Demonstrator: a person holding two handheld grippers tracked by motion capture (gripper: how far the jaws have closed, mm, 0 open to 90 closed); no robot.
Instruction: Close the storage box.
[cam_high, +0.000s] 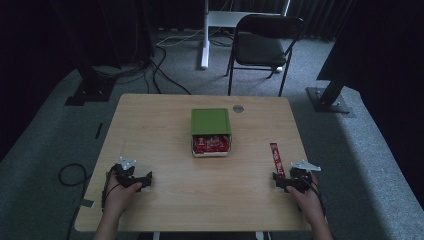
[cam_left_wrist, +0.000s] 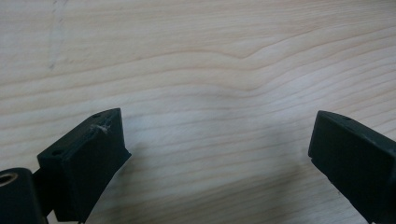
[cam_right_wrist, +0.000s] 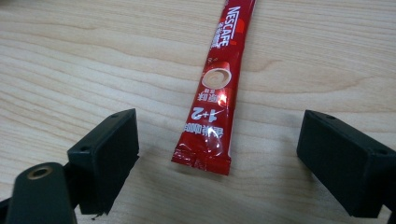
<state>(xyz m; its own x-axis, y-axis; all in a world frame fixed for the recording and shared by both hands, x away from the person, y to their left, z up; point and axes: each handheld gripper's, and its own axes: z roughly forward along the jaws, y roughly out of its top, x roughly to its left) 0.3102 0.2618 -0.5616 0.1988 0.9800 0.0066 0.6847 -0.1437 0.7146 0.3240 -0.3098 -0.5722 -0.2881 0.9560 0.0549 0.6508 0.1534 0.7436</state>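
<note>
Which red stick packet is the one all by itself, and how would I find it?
Start at the wooden table, then go to its right side, near the right gripper. The red coffee stick lies flat between that gripper's open jaws. The other red packets sit in the green box mid-table.

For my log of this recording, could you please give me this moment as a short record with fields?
Surface: wooden table
Left hand-held gripper: open, over bare wood, holding nothing
Right hand-held gripper: open, jaws either side of the sachet's near end, not gripping
Red coffee sachet: lying flat on the table, lengthwise away from the right gripper
Green box: table centre, partly open, red packets showing inside
Background: black chair beyond the table
</note>
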